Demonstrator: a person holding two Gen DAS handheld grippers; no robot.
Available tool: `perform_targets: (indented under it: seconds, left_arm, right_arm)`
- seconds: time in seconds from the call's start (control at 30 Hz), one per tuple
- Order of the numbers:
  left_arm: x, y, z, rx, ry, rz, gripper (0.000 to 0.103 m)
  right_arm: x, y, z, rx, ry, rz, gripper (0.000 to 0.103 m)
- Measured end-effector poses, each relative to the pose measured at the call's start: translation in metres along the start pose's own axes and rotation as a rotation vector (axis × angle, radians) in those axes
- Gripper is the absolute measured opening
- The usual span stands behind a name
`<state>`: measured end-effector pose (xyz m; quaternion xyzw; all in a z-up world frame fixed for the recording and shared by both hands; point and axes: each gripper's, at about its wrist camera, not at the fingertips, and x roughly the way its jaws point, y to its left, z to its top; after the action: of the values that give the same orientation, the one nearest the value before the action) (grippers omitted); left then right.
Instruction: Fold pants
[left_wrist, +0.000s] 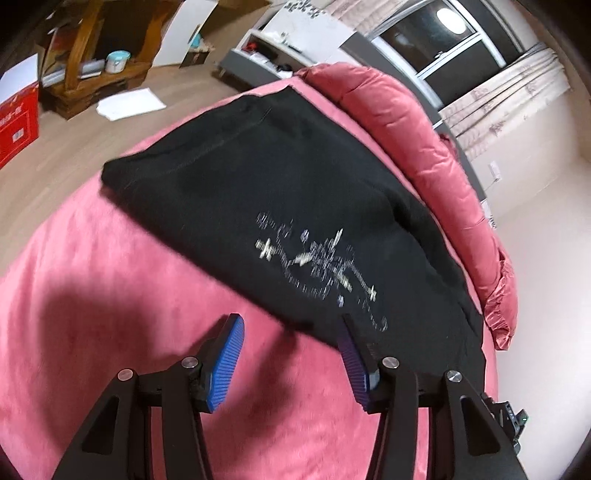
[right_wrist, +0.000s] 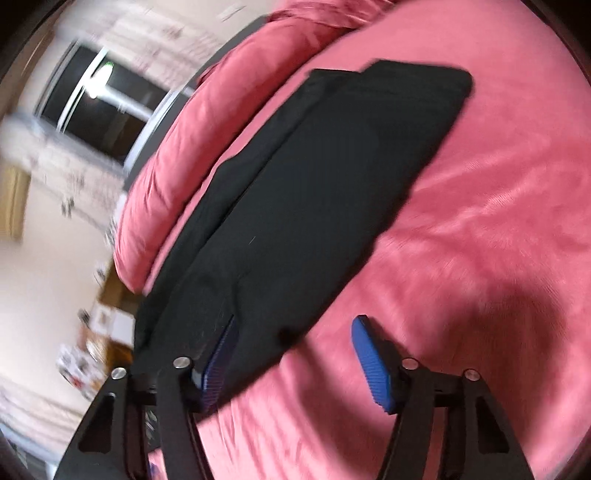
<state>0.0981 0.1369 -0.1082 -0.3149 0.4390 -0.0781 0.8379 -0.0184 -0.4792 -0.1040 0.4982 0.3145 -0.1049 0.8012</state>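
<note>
Bed (left_wrist: 110, 280): a wide surface covered in a pink sheet; it fills most of both views and is the landmark for everything below.
Floor (left_wrist: 48, 177): pale wood, past the far edge of the bed in the left wrist view.
Duvet (left_wrist: 424, 147): a puffy pink roll lying along one long side of the bed, on the window side.
Pants (left_wrist: 280, 206): black, lying flat on the bed as a long folded strip, just beside the duvet. In the right wrist view a lengthwise step in the cloth shows one layer lying over another. A blurred white printed pattern sits on the end nearer the left gripper.
Window (left_wrist: 439, 44): dark glass with a round lamp reflected in it, beyond the duvet side of the bed, with light patterned curtains next to it.
Left gripper (left_wrist: 291, 362): low over the bed at the printed end of the pants. Its blue ribbed fingers (left_wrist: 227, 363) are spread wide apart with nothing between them. One finger is above bare sheet, the other over the edge of the cloth; contact cannot be judged.
Right gripper (right_wrist: 297, 363): low over the bed at the plain end of the pants. Its fingers (right_wrist: 371, 363) also stand wide apart, gripping nothing. One is over the pants' corner, the other above bare sheet.
Red box (left_wrist: 16, 122): on the floor, well away from the bed.
</note>
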Motion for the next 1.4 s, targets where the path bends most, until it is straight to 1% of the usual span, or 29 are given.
perform_targets:
  seconds: [0.03,0.1,0.2,0.27,0.37,0.47,0.5,0.53,0.6,0.7,0.77,0.97,1.03,1.07,1.1,1.17,1.23,1.4]
  left_arm:
    - [0.005,-0.001,0.002,0.004,-0.009,0.002,0.051]
    - [0.010,0.002,0.006,-0.003,-0.018,0.001,0.051]
    - [0.017,0.010,0.013,-0.038,-0.029,-0.003,0.048]
    - [0.020,0.017,0.019,-0.066,-0.039,-0.011,0.047]
    - [0.027,0.021,0.024,-0.077,-0.053,-0.019,0.047]
    - [0.031,0.025,0.026,-0.078,-0.074,-0.030,0.047]
    - [0.031,0.026,0.027,-0.077,-0.079,-0.035,0.047]
    - [0.032,0.028,0.028,-0.081,-0.086,-0.045,0.047]
    - [0.032,0.035,0.030,-0.129,-0.108,-0.077,0.047]
    - [0.031,0.044,0.032,-0.193,-0.125,-0.121,0.047]
    - [0.028,0.048,0.032,-0.205,-0.125,-0.133,0.047]
    - [0.035,0.045,0.040,-0.210,-0.127,-0.103,0.047]
    - [0.038,0.045,0.044,-0.223,-0.105,-0.060,0.037]
    - [0.039,0.046,0.045,-0.232,-0.090,-0.035,0.024]
    - [0.041,0.047,0.048,-0.236,-0.066,-0.011,0.016]
    - [0.035,0.047,0.050,-0.214,-0.053,-0.020,0.011]
    - [0.021,0.040,0.052,-0.161,-0.071,-0.028,0.008]
    - [-0.014,0.026,0.048,-0.086,-0.085,-0.053,0.007]
  right_arm:
    - [0.003,-0.009,0.006,0.049,-0.007,0.032,0.057]
    - [0.006,-0.019,0.013,0.101,-0.027,0.070,0.045]
    - [0.011,-0.018,0.024,0.084,-0.031,0.081,0.036]
    - [0.016,-0.015,0.028,0.061,-0.030,0.073,0.032]
    - [0.025,-0.015,0.037,0.045,-0.031,0.080,0.029]
    - [0.032,-0.016,0.043,0.030,-0.031,0.075,0.021]
    - [0.031,-0.022,0.044,0.033,-0.032,0.077,0.018]
    - [0.031,-0.025,0.045,0.041,-0.032,0.086,0.017]
    - [0.032,-0.028,0.047,0.050,-0.031,0.097,0.015]
    - [0.029,-0.029,0.044,0.031,-0.037,0.106,0.015]
    - [0.028,-0.029,0.042,0.017,-0.043,0.112,0.015]
    - [0.029,-0.026,0.041,-0.011,-0.053,0.089,0.014]
    - [0.031,-0.023,0.043,-0.022,-0.046,0.067,0.012]
    - [0.031,-0.022,0.045,-0.024,-0.041,0.059,0.012]
    - [0.030,-0.020,0.046,-0.027,-0.038,0.051,0.011]
    - [0.024,-0.013,0.048,-0.061,-0.049,0.024,0.010]
    - [0.013,-0.006,0.048,-0.103,-0.079,0.011,0.010]
    - [-0.013,0.007,0.047,-0.141,-0.110,0.003,0.009]
